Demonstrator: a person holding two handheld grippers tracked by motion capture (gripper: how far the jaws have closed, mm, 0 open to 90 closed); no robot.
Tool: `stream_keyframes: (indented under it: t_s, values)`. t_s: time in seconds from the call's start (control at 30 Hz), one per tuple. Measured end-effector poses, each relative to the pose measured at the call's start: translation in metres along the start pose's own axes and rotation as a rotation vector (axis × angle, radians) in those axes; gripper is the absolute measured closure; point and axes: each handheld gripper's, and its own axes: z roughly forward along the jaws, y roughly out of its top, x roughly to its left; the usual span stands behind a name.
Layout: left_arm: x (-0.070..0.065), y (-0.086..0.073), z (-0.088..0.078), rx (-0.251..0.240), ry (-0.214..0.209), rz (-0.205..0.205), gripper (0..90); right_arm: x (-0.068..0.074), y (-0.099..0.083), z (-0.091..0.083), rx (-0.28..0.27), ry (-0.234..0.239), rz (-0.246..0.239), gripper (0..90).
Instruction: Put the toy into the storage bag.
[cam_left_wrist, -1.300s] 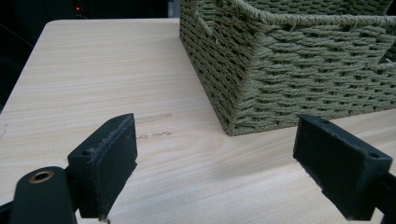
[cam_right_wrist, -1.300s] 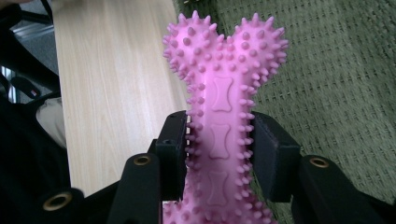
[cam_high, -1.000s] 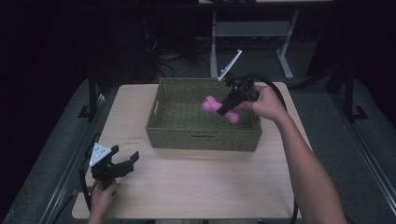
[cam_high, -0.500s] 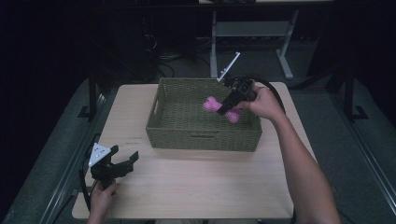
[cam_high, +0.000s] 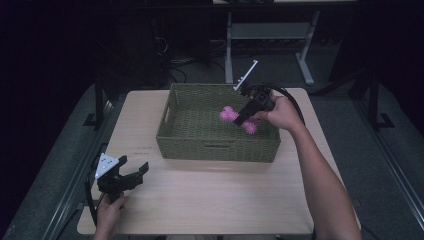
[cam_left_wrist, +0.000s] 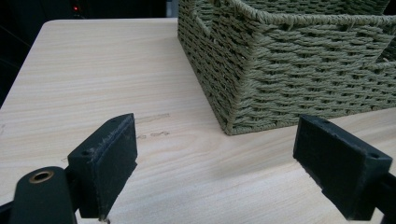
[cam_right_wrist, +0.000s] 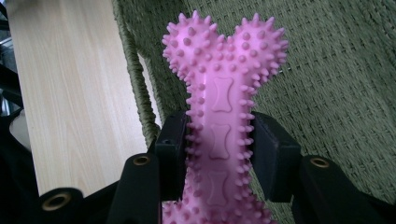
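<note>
A pink spiky bone-shaped toy (cam_high: 234, 119) (cam_right_wrist: 224, 84) hangs over the inside of a green woven basket (cam_high: 216, 147) in the middle of the table. My right gripper (cam_high: 244, 118) (cam_right_wrist: 219, 140) is shut on the toy's shaft, both pads pressing its sides, held by a hand over the basket's right part. At the table's front left corner my left gripper (cam_high: 131, 175) (cam_left_wrist: 215, 172) stands open with nothing between its jaws. Ahead of it in the left gripper view is the basket's near corner (cam_left_wrist: 289, 84).
The basket takes up the table's far middle. Bare light wood tabletop (cam_high: 220, 195) lies in front of it and to its left (cam_left_wrist: 102, 79). Dark floor with metal desk legs (cam_high: 230, 55) surrounds the table.
The right gripper has drifted slightly lower and toward the basket's right part with the toy in it. The left gripper has stayed put.
</note>
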Motion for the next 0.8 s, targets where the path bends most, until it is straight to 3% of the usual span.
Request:
stream_keyframes:
  t_s: [0.8]
  values:
    - [0.000,0.000,0.000,0.000,-0.004,-0.001,13.0,-0.003,0.000,0.016,0.019,-0.003,0.007,57.4]
